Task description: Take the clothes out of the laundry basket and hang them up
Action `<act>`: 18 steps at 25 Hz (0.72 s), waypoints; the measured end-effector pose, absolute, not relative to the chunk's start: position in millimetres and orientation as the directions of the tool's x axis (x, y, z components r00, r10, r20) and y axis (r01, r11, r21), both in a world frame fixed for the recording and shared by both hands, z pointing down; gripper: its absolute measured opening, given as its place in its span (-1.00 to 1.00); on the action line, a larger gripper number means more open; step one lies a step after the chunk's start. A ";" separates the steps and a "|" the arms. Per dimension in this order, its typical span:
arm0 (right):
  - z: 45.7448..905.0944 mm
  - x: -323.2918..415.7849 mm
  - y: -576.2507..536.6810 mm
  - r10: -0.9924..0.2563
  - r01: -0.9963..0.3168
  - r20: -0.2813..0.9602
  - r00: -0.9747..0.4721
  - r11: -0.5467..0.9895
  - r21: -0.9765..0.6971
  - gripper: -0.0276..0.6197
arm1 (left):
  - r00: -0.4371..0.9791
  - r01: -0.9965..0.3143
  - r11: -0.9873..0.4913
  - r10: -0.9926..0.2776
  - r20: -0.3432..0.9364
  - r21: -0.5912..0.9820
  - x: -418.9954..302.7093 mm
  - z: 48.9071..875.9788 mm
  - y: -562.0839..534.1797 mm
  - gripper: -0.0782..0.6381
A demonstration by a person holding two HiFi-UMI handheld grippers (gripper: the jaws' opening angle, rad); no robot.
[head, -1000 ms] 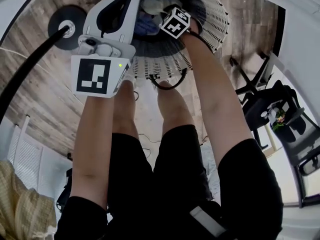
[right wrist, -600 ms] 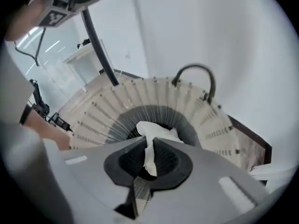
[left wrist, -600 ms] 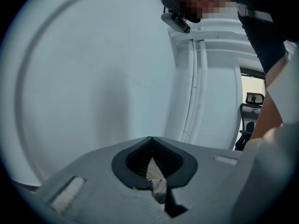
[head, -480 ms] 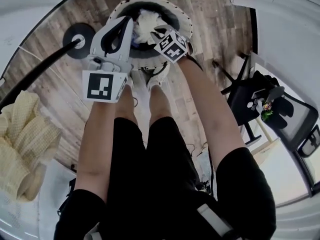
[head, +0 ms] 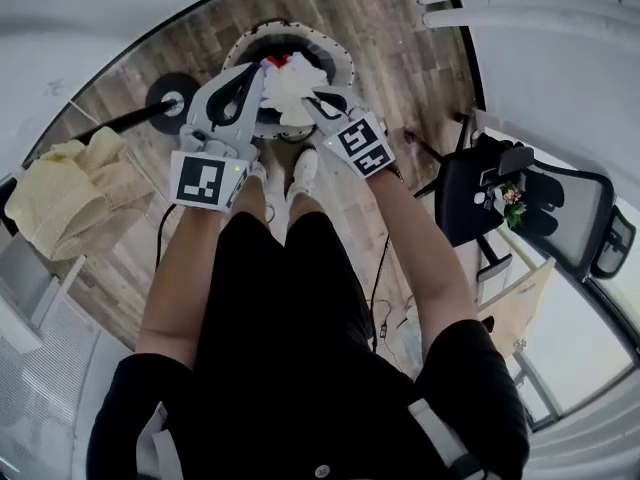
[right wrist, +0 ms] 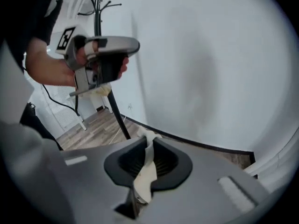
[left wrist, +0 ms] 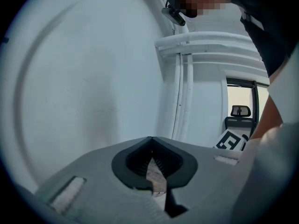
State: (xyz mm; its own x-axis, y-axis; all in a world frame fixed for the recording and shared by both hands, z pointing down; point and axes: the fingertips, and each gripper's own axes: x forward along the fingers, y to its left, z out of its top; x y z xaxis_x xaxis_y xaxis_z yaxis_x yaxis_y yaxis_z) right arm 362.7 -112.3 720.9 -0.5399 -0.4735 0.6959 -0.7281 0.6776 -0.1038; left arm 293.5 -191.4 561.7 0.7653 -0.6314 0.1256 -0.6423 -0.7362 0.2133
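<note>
In the head view a white garment hangs bunched between my two grippers, above the round white laundry basket on the wooden floor. My left gripper holds the garment's left side and my right gripper its right side. Pale cloth is pinched between shut jaws in the left gripper view, at my left gripper. A white strip of cloth is likewise clamped in my right gripper in the right gripper view. More laundry, some of it red, lies in the basket.
A yellow garment hangs on a stand at the left, whose round black base sits beside the basket. A black office chair stands at the right. White walls close in ahead; the stand's dark pole crosses the right gripper view.
Both grippers have risen well clear of the basket, carrying the white garment up with them. The basket now looks smaller and farther below, and the yellow garment has come into view at the left.
</note>
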 end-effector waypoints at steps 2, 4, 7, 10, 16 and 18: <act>673.2 359.9 -102.6 -0.508 -0.725 0.652 -0.563 0.682 -0.094 -0.84 | 0.762 -0.646 -0.733 -0.636 0.124 0.212 291.5 534.7 -175.5 -0.78; 624.7 358.3 -89.7 -0.537 -0.717 0.605 -0.588 0.692 -0.082 -0.84 | 0.759 -0.650 -0.730 -0.639 0.127 0.211 291.4 506.8 -155.2 -0.78; 550.1 355.2 -72.4 -0.585 -0.708 0.517 -0.624 0.704 -0.057 -0.84 | 0.758 -0.652 -0.735 -0.640 0.127 0.189 290.3 463.4 -126.3 -0.78; 487.3 349.5 -71.9 -0.610 -0.693 0.442 -0.658 0.720 -0.038 -0.84 | 0.745 -0.666 -0.724 -0.655 0.125 0.177 281.1 431.2 -120.0 -0.78; 395.5 316.9 -36.5 -0.599 -0.624 0.325 -0.732 0.781 0.034 -0.84 | 0.691 -0.722 -0.684 -0.716 0.095 0.099 233.8 369.3 -75.5 -0.78; 361.9 308.7 -8.7 -0.588 -0.599 0.291 -0.755 0.799 0.061 -0.84 | 0.669 -0.743 -0.664 -0.738 0.086 0.076 224.0 341.2 -46.4 -0.78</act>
State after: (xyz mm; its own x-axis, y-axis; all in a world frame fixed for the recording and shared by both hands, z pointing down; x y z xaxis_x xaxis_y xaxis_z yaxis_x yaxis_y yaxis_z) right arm 308.7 -8.7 361.9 -0.7547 -0.5880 0.2911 -0.5986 0.7987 0.0613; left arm 224.0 -46.4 341.2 0.6688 -0.7384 0.0861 -0.7434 -0.6644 0.0764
